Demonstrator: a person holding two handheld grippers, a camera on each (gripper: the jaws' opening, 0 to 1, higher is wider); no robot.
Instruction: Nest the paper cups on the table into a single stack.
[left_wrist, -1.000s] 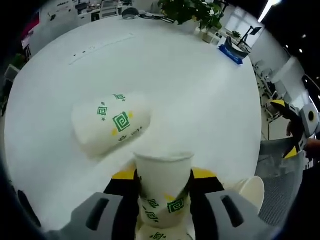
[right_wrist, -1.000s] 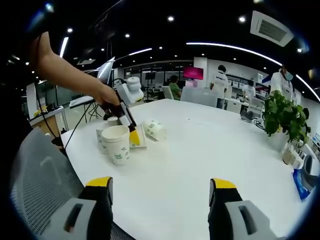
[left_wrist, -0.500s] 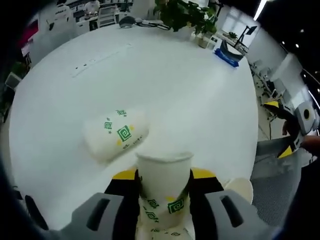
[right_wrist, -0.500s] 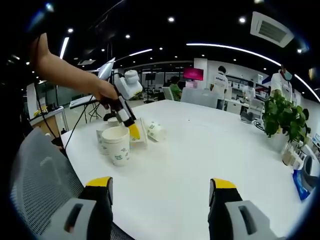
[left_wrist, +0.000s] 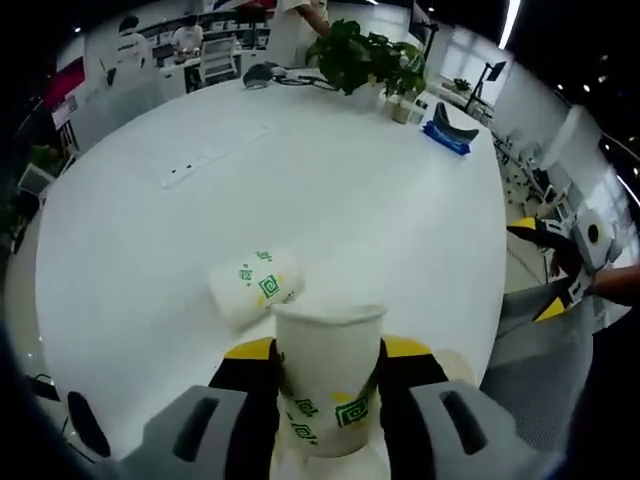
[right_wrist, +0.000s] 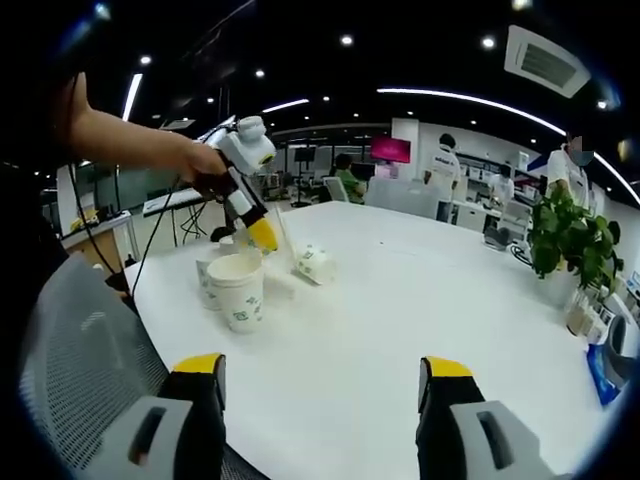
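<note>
**A:** Left gripper view first. What has the claw got?

**B:** The left gripper (left_wrist: 327, 375) is closed on an upright paper cup (left_wrist: 328, 345), one yellow-tipped jaw on each side of its wall, the open rim facing away from the camera. Just beyond that rim and a little to the left, a second cup (left_wrist: 255, 287) lies on its side on the white table (left_wrist: 380, 200). Far past the jaws, at the table's far edge, stands a potted plant (left_wrist: 362, 58). Off to the right, the other gripper comes into sight beside a grey mesh chair (left_wrist: 540, 350).

**A:** And the right gripper view?

**B:** The right gripper (right_wrist: 322, 372) has its jaws spread wide with nothing between them. Ahead and to the left, a hand (right_wrist: 205, 160) holds the left gripper above an upright cup (right_wrist: 237, 290) standing on the table, with another upright cup (right_wrist: 207, 280) touching it behind. The tipped cup lies just to their right.
</note>
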